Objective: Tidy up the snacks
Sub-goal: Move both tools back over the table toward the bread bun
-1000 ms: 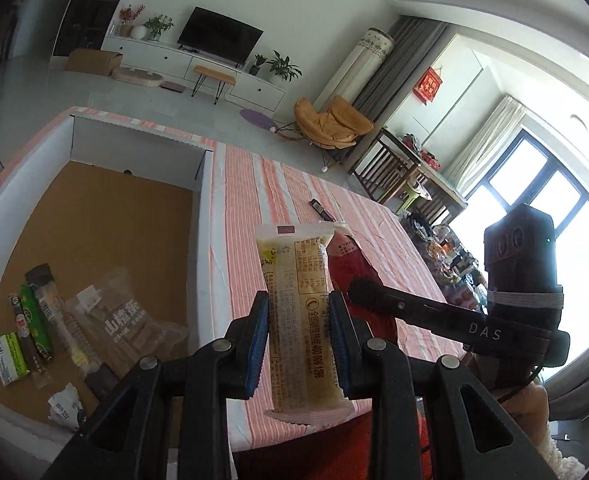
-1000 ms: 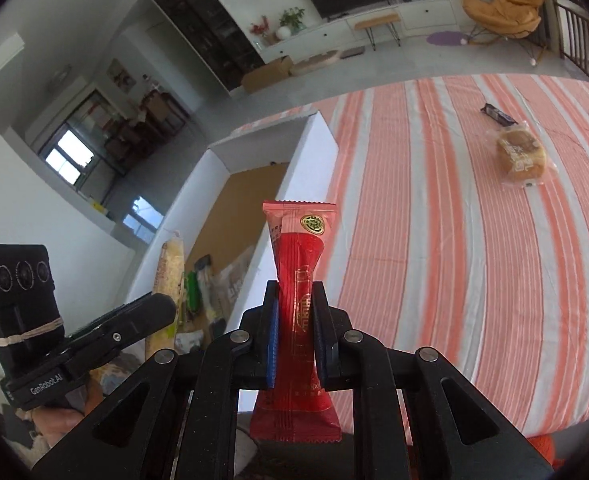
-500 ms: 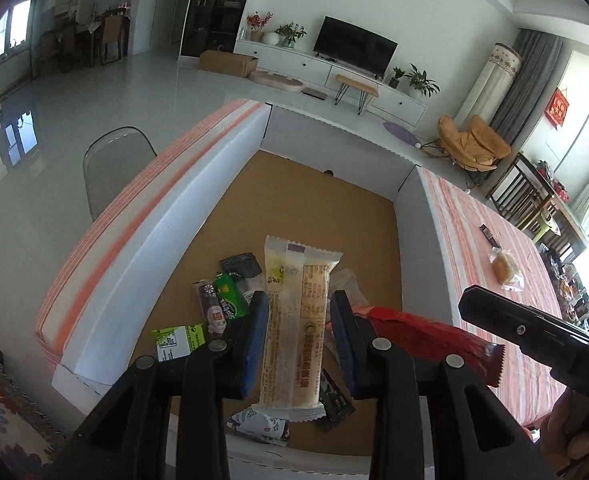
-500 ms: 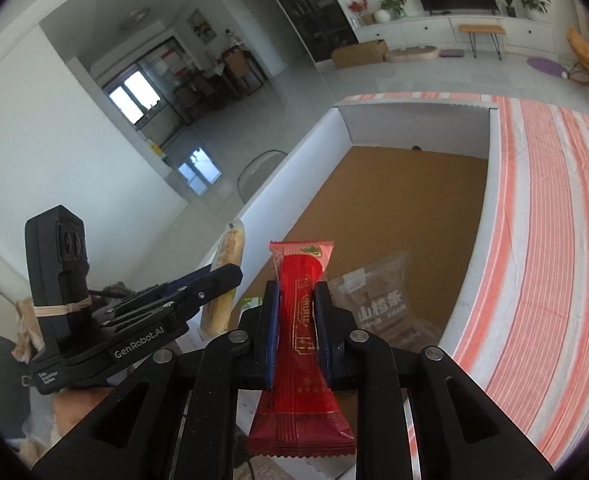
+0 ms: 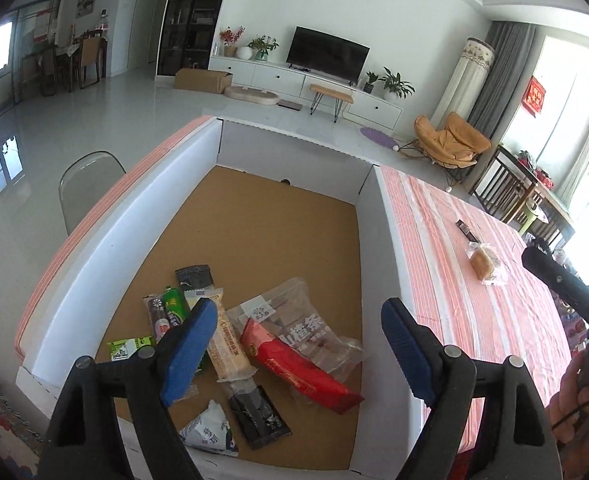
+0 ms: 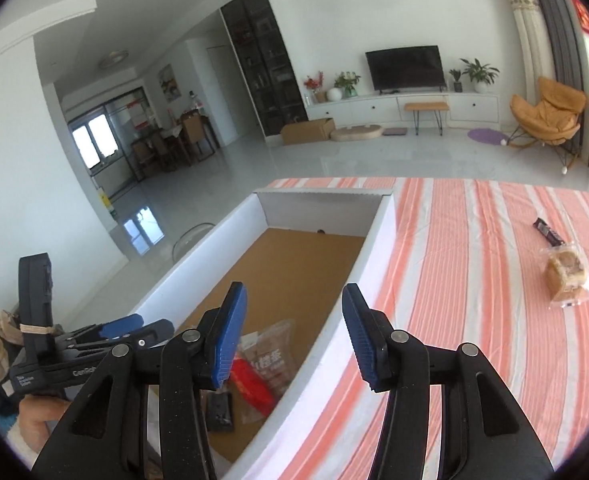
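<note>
Left wrist view: I have the left gripper [image 5: 298, 344] over the near end of the white cardboard box [image 5: 378, 264], its blue-padded jaws spreading with nothing between them.

Left to right on the brown corrugated floor of the box I count a small green-and-white packet [image 5: 128, 347], a dark red stick [image 5: 157, 316] beside a glossy green one [image 5: 174, 308], a black foil sachet [image 5: 194, 278] just beyond them, and a long pale yellow bar [image 5: 230, 346] lying flat. A crinkled clear bag with grey print [image 5: 302, 322] comes next, with a shiny red wrapper [image 5: 300, 362] lying across its near edge. Nearest me are a white pouch [image 5: 208, 432] and a flat black packet [image 5: 260, 420]. All are soft film wrappers, mostly long and thin, loosely heaped and not lined up.

The right gripper [image 6: 294, 338] hangs over the box's right wall; its jaws are also opening and hold nothing, with the red wrapper visible below them.

By my reading most of the snacks are in the box. What is left sits well to the right on the orange-and-white striped tablecloth [image 6: 474, 320]: a block of cake in a clear bag [image 6: 566, 276] and, just beyond it, a small dark bar [image 6: 548, 233]. Those two, I judge, need fetching, and the pile could use straightening.
</note>
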A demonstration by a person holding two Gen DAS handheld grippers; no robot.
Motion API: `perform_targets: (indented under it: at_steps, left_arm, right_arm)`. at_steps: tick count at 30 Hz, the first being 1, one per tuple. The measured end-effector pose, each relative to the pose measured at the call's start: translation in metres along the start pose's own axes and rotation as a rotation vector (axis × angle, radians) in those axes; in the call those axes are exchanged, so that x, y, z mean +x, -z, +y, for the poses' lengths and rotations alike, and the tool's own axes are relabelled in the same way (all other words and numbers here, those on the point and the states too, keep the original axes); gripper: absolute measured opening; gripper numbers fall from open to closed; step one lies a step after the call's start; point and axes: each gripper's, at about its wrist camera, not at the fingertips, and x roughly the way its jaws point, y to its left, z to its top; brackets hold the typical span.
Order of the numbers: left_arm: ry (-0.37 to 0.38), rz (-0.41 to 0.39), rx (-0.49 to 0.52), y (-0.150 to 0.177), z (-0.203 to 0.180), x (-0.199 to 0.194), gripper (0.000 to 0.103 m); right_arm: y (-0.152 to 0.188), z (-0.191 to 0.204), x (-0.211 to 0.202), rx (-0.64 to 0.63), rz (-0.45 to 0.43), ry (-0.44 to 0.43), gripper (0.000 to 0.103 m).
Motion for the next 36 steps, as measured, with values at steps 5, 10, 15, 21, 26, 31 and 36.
perform_targets:
  at_steps: [5, 10, 15, 21, 26, 31, 36]
  left_arm:
    - [0.134, 0.035, 0.109, 0.010, -0.067, 0.005, 0.084]
    - [0.284, 0.121, 0.255, 0.031, -0.148, 0.018, 0.084]
    - [0.375, 0.208, 0.360, 0.052, -0.216, 0.035, 0.084]
    - [0.408, 0.286, 0.429, 0.053, -0.267, 0.061, 0.084]
    - [0.431, 0.358, 0.423, 0.032, -0.301, 0.097, 0.084]
    - [0.437, 0.409, 0.401, 0.000, -0.344, 0.156, 0.084]
    - [0.422, 0.498, 0.353, -0.022, -0.388, 0.233, 0.084]
  right_arm:
    - [0.047, -0.077, -0.008, 0.050, 0.056, 0.239, 0.054]
    - [0.098, -0.153, -0.029, 0.169, 0.100, 0.456, 0.054]
    - [0.128, -0.196, -0.065, 0.320, 0.083, 0.532, 0.054]
    - [0.151, -0.211, -0.081, 0.390, 0.064, 0.521, 0.054]
    - [0.149, -0.204, -0.079, 0.352, 0.033, 0.521, 0.057]
    - [0.153, -0.204, -0.078, 0.331, 0.025, 0.507, 0.060]
    - [0.157, -0.215, -0.083, 0.381, 0.007, 0.471, 0.060]
